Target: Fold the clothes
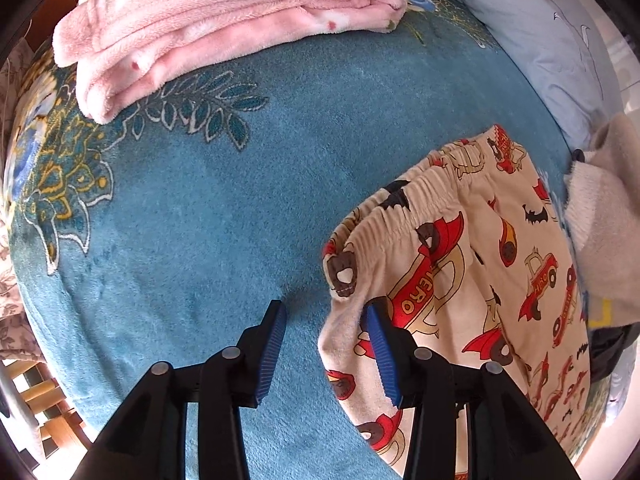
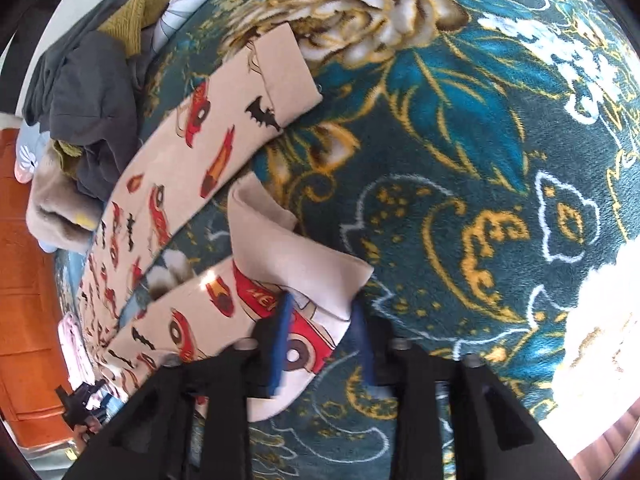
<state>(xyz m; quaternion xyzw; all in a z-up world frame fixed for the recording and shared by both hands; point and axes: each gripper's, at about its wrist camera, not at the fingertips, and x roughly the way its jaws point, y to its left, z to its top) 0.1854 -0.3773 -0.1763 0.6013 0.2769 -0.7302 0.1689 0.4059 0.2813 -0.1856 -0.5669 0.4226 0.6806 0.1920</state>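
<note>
Cream pyjama trousers with red cars and black bats lie spread on a teal floral blanket. In the left wrist view their elastic waistband (image 1: 404, 216) is at the right. My left gripper (image 1: 326, 320) is open, its right finger resting at the waistband's side edge, its left finger on the blanket. In the right wrist view both legs (image 2: 192, 160) stretch away to the upper left. My right gripper (image 2: 322, 316) is open around the near leg's hem (image 2: 308, 344), which is partly folded back.
A folded pink fleece garment (image 1: 208, 20) lies at the blanket's far left. A pile of grey, mustard and beige clothes (image 2: 84, 92) sits beside the trousers. A light blue floral sheet (image 1: 540, 32) lies beyond. The blanket (image 1: 208, 208) is bare between.
</note>
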